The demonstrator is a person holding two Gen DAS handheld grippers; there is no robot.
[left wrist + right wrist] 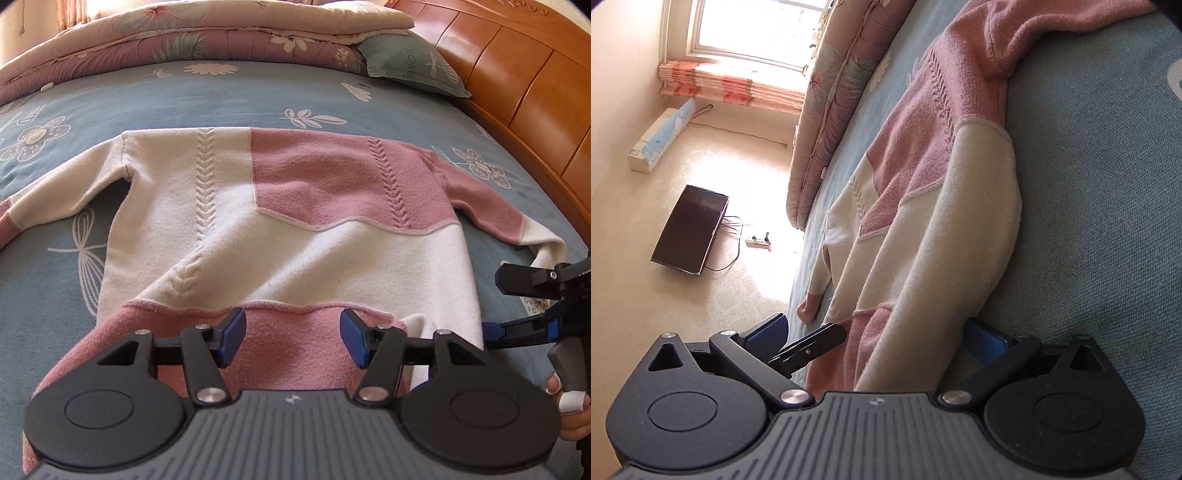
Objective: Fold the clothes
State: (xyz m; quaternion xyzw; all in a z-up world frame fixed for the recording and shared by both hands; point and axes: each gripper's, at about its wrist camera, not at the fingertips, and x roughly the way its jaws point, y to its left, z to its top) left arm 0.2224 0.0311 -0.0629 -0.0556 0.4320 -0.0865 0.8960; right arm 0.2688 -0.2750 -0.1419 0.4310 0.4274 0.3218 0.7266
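Both tongs are gaping, gripping nothing: left tongs (pixel 291 338) hovering over the near hem, right tongs (pixel 882 339) straddling the right cuff. Sweater (pixel 280 206) is lying spread on the bed (pixel 221 96); I'm wanting deep, even bites.

A bed with a blue flowered sheet (pixel 236 99) fills the left wrist view. A folded pink quilt (pixel 207 40) and a grey-green pillow (pixel 410 62) lie at its far side, beside an orange wooden headboard (pixel 517 81). In the right wrist view, strong sunlight comes through a window (pixel 753 26) onto cream walls, where 1 dark screen (pixel 690 229) is seen.
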